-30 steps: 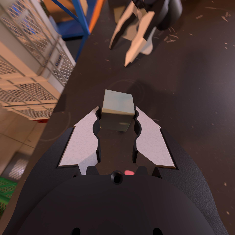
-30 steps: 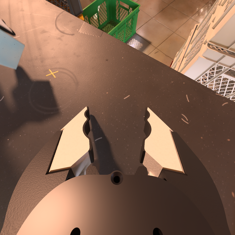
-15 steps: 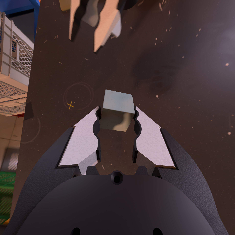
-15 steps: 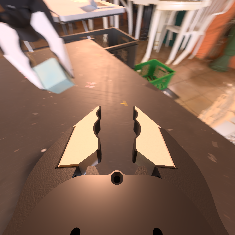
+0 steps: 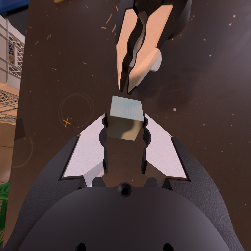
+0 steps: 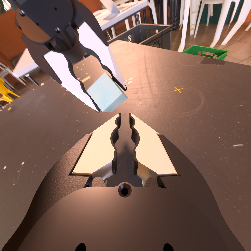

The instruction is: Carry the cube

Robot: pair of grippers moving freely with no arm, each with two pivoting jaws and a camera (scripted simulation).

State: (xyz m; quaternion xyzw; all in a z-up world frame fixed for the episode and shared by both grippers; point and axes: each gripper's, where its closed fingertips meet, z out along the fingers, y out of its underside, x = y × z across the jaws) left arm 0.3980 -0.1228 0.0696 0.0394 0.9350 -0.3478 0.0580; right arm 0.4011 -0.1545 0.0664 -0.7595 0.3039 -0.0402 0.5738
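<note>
A pale blue-grey cube [image 5: 125, 116] is clamped between the fingertips of my left gripper [image 5: 125, 114], held above the dark brown table [image 5: 190, 108]. In the right wrist view the cube [image 6: 107, 93] hangs tilted in the left gripper [image 6: 111, 99]. My right gripper [image 6: 124, 114] is empty, its jaws closed to a thin slit. Its tips point at the cube from the far side and stop just short of it. It also shows in the left wrist view [image 5: 124, 91]. A yellow cross mark [image 5: 66, 121] lies on the table left of the cube.
White lattice crates [image 5: 9, 61] stand past the table's left edge. A green crate [image 6: 206, 53] sits on the floor, a dark crate [image 6: 146, 35] and white chairs [image 6: 203, 20] beyond the far edge. The yellow cross [image 6: 177, 89] lies right of the grippers.
My right gripper has closed from wide open to nearly shut, swung round and come close to the cube. My left gripper has kept its hold on the cube while shifting over the table.
</note>
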